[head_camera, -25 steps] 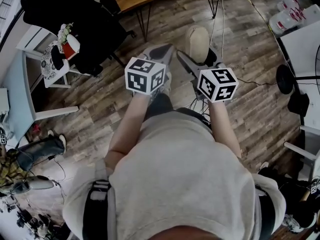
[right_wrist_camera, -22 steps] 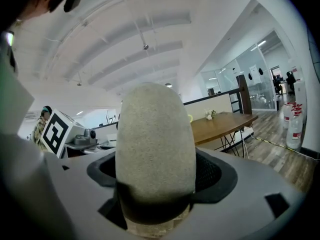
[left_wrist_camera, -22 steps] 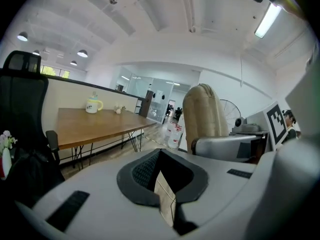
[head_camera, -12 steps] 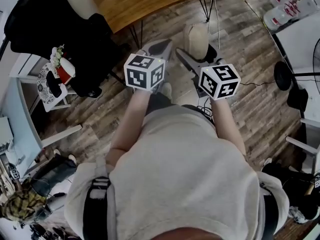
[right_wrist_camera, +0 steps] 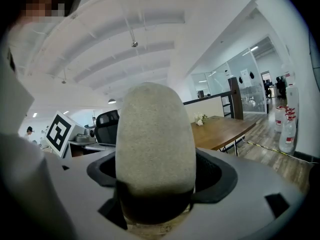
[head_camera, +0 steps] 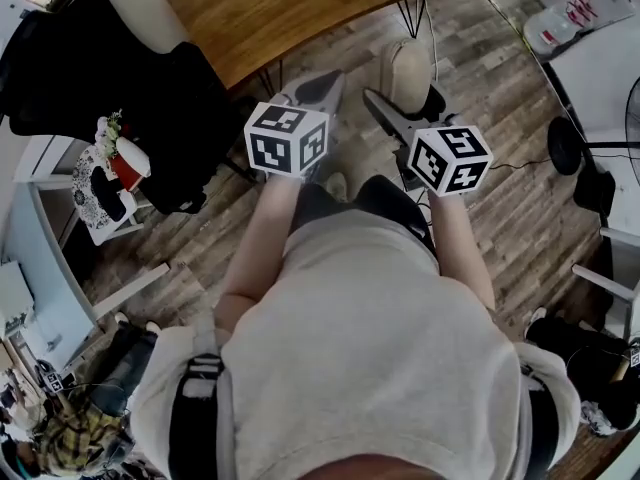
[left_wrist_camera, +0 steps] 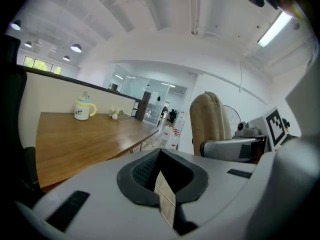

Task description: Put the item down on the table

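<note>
Wooden table (head_camera: pixel 300 13) nearer now, not yet reached. Right gripper (right_wrist_camera: pixel 156 199) clamped on beige oval item (right_wrist_camera: pixel 155 134); left gripper (left_wrist_camera: pixel 164 194) jaws together, empty. Set-down all ahead.

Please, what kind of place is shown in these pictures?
Most likely an open-plan office: a long wooden table on thin metal legs, a black office chair, and glass-walled rooms in the background.

An open-plan office — long wooden table (head_camera: pixel 300 8), black office chair (head_camera: pixel 110 58), glass partitions (left_wrist_camera: pixel 125 86), strip light (left_wrist_camera: pixel 274 29) overhead.
</note>
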A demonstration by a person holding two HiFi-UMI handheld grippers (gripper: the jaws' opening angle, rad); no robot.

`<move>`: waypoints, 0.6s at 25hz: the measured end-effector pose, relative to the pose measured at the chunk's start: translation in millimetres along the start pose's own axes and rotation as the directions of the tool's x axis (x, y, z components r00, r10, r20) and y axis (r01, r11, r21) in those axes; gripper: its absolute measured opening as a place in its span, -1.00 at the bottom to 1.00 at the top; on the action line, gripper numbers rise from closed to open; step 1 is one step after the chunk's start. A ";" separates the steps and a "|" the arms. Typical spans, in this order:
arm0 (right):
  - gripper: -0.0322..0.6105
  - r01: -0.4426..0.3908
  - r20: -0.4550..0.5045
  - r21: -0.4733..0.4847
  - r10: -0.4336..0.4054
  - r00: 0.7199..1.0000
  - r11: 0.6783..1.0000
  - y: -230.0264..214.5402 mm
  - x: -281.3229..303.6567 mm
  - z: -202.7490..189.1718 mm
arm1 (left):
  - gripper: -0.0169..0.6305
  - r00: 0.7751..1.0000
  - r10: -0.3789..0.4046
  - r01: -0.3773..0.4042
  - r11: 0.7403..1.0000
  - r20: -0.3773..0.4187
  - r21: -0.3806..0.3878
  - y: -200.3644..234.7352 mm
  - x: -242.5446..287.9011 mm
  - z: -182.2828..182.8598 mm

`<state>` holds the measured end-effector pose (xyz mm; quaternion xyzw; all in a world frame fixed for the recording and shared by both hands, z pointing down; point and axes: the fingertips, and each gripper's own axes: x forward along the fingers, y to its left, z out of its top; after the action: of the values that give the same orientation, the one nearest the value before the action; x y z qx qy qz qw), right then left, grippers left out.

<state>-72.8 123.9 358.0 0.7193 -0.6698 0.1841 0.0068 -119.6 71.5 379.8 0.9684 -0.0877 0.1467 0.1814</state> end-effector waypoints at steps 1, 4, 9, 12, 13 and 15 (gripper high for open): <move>0.38 0.006 -0.004 0.009 -0.005 1.000 1.000 -4.0 1.1 -1.2 | -0.92 1.000 -0.002 0.002 1.000 -0.002 -0.004 2.6 2.7 0.3; 0.38 0.024 -0.022 0.044 -0.023 0.999 0.999 -16.2 7.5 -6.9 | -0.92 1.000 -0.003 0.003 1.000 -0.014 -0.014 11.9 9.8 -0.4; 0.38 0.036 -0.033 0.050 -0.035 0.999 0.998 -31.8 22.5 -4.7 | -0.92 1.000 0.004 -0.004 1.000 -0.021 -0.023 25.0 20.7 4.5; 0.38 0.027 -0.023 0.060 -0.025 0.999 0.998 -42.2 33.0 1.9 | -0.92 1.000 0.015 -0.016 1.000 -0.023 -0.021 31.5 28.8 8.3; 0.38 0.020 -0.021 0.062 -0.019 1.000 0.998 -46.1 37.5 4.6 | -0.92 1.000 0.021 -0.021 1.000 -0.023 -0.021 34.4 31.8 10.3; 0.38 0.007 -0.020 0.061 -0.005 1.000 0.998 -55.1 47.8 9.8 | -0.92 0.999 0.034 -0.035 0.999 -0.023 -0.021 40.7 38.8 14.9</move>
<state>-15.4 81.1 375.0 0.7194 -0.6616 0.2115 -0.0081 -88.4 24.0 392.0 0.9630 -0.1040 0.1601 0.1901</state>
